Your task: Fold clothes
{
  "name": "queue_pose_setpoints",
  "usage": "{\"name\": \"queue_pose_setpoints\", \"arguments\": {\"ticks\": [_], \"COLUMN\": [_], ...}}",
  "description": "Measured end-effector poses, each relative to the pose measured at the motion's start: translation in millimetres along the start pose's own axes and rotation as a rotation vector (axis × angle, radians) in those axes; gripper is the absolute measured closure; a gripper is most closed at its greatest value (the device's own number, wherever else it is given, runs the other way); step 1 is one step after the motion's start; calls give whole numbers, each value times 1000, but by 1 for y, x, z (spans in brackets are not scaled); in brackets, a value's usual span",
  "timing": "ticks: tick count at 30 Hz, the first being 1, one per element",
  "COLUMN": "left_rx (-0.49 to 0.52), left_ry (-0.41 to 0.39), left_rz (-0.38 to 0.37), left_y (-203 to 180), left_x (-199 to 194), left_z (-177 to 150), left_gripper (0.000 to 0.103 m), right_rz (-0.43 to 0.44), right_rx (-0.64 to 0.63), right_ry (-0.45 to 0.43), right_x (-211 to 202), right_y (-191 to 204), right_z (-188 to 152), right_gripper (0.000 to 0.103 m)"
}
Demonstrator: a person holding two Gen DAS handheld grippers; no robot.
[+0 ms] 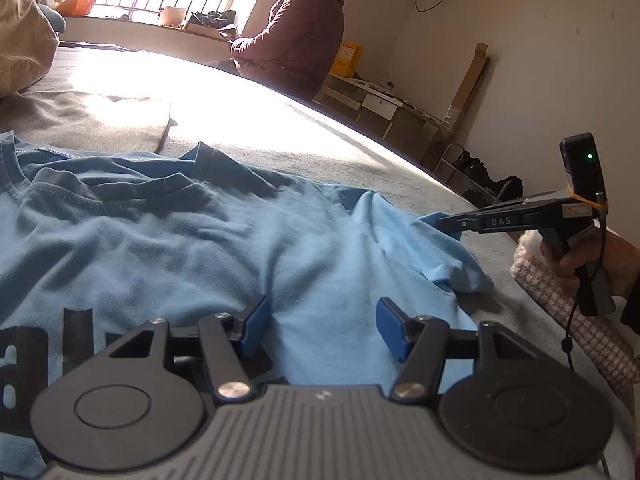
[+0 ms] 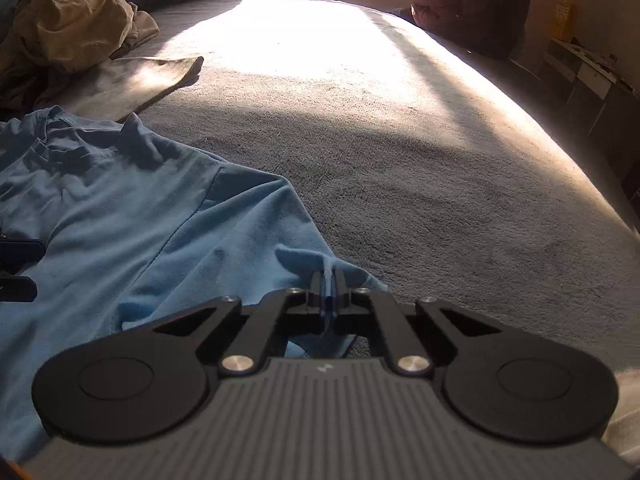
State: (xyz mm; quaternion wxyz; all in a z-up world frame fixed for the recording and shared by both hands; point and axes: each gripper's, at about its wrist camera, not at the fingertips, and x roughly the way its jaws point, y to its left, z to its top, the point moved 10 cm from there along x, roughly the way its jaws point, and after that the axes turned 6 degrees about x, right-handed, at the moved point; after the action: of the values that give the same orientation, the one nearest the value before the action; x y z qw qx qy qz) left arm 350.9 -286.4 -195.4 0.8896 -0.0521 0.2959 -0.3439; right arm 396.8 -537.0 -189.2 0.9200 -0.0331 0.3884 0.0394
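Observation:
A light blue T-shirt [image 1: 160, 240] [image 2: 120, 208] lies spread and wrinkled on the bed, collar toward the far left and dark print near my left gripper. My left gripper [image 1: 324, 326] stands open low over the shirt's body, its blue pads [image 1: 256, 326] apart with only flat fabric under them. My right gripper [image 2: 329, 280] [image 1: 440, 224] is shut on the shirt's right sleeve [image 1: 400, 232] [image 2: 304, 260], a thin fold of blue cloth pinched between its fingers. The sleeve is lifted slightly off the bed and stretched rightward.
A grey bed cover [image 2: 400, 140] stretches ahead, sunlit in the middle. A crumpled beige garment [image 2: 68, 16] and a flat grey cloth [image 2: 132, 80] lie at the far left. A person in a maroon jacket [image 1: 304, 28] sits at the far bed edge. Shelves and shoes [image 1: 480, 176] stand beyond the right edge.

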Motion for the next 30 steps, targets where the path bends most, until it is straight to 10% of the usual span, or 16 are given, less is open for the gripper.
{"name": "queue_pose_setpoints", "arguments": {"ticks": [17, 23, 30], "left_rx": [-7, -14, -18], "left_ry": [-5, -6, -6], "left_rz": [-8, -14, -16], "left_y": [2, 2, 3], "left_x": [-1, -1, -1], "left_z": [-1, -1, -1], "left_gripper": [43, 43, 43], "right_rz": [-200, -357, -67], "right_rx": [284, 365, 582], "right_ry": [6, -98, -55], "right_x": [70, 26, -54], "right_y": [-73, -99, -57], "right_z": [27, 35, 6], "right_gripper": [95, 85, 69]}}
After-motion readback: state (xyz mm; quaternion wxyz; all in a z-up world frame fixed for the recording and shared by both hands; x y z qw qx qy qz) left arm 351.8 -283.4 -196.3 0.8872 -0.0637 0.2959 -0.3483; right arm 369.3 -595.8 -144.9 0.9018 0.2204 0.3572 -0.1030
